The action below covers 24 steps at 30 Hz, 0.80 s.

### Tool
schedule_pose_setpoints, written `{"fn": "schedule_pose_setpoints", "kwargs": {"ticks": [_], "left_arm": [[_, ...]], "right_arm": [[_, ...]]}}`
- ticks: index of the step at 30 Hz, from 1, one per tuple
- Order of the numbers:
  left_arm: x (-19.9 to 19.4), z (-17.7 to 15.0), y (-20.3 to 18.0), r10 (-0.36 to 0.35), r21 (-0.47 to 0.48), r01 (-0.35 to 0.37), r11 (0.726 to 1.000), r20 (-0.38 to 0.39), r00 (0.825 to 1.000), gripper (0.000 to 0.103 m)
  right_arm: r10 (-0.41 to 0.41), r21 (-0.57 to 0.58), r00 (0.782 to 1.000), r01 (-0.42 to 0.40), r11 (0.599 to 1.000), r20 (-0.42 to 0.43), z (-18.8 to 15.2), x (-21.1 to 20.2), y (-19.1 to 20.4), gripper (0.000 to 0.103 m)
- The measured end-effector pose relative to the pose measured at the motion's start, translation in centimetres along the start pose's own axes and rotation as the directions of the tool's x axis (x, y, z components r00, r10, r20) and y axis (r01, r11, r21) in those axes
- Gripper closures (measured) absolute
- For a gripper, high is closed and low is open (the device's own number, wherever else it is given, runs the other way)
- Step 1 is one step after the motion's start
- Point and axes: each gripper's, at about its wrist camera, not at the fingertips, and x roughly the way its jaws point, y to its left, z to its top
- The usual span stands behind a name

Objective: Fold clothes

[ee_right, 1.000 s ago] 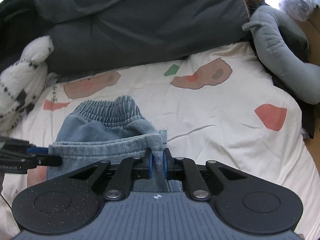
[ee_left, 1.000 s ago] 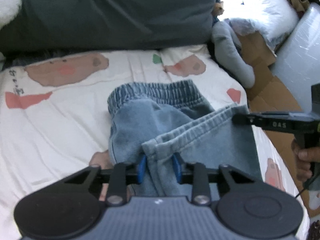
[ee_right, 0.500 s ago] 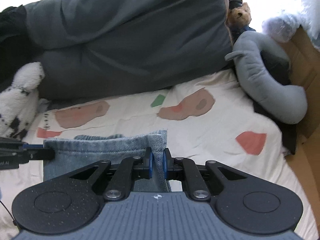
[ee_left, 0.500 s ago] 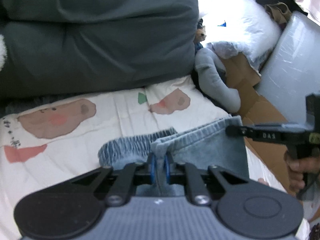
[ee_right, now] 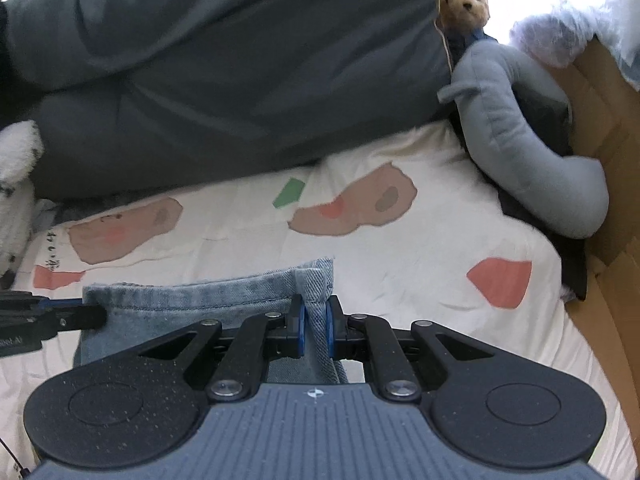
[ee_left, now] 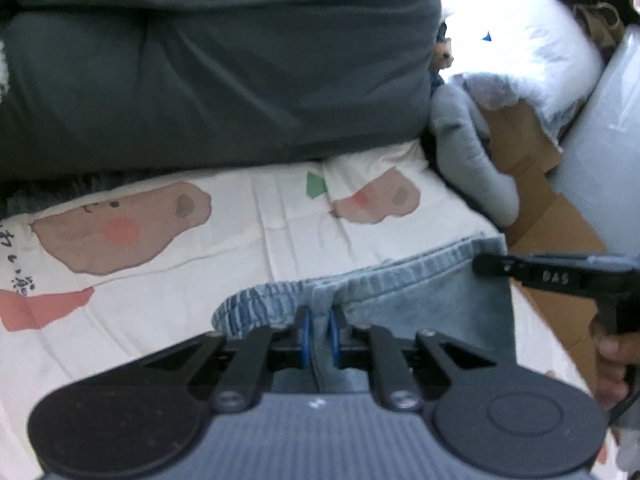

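Note:
Light blue denim shorts (ee_left: 424,300) hang between my two grippers above the white patterned bedsheet (ee_left: 240,248). My left gripper (ee_left: 319,330) is shut on the left end of the hem. My right gripper (ee_right: 315,330) is shut on the right end of the hem (ee_right: 316,280). The hem is stretched fairly straight between them. The elastic waistband (ee_left: 260,304) shows bunched below and behind the hem in the left wrist view. The right gripper also shows at the right of the left wrist view (ee_left: 480,266); the left gripper shows at the left edge of the right wrist view (ee_right: 102,314).
A large dark grey duvet (ee_right: 224,64) lies across the back of the bed. A grey plush elephant (ee_right: 520,128) and a small teddy bear (ee_right: 466,2) sit at the back right. A white plush toy (ee_right: 16,168) is at the left. Cardboard (ee_left: 560,220) runs along the bed's right side.
Both grippers have lifted the shorts' hem up and away from the bed and pulled it taut. The left gripper closed tighter on the fabric. The waistband dropped mostly out of sight.

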Motion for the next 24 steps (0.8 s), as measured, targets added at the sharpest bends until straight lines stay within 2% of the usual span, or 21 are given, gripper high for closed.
{"fn": "schedule_pose_setpoints", "kwargs": {"ticks": [5,14,20,23,24], "left_arm": [[1.3,0.2,1.1,-0.009,-0.029,0.008,1.000,-0.013,1.000,0.092],[-1.8,1.2,0.9,-0.007,-0.025,0.008,1.000,0.035,0.999,0.093],[0.9,0.8,1.8,0.011,-0.008,-0.011,1.000,-0.013,1.000,0.092],[1.5,0.6,2.4,0.022,-0.021,-0.022,1.000,-0.016,1.000,0.086],[1.4,0.7,2.6,0.023,-0.032,-0.023,0.999,-0.014,1.000,0.076]], "right_arm": [[-0.012,-0.003,1.000,0.012,1.000,-0.009,0.0,0.9,0.3,0.092],[0.020,0.014,1.000,-0.020,1.000,0.023,0.6,-0.4,0.4,0.094],[-0.025,-0.005,1.000,0.025,1.000,-0.011,0.5,1.4,1.2,0.094],[-0.117,0.003,0.992,0.117,0.993,-0.048,0.3,2.5,0.9,0.091],[-0.147,0.006,0.987,0.147,0.989,-0.060,0.2,2.8,0.8,0.091]]}}
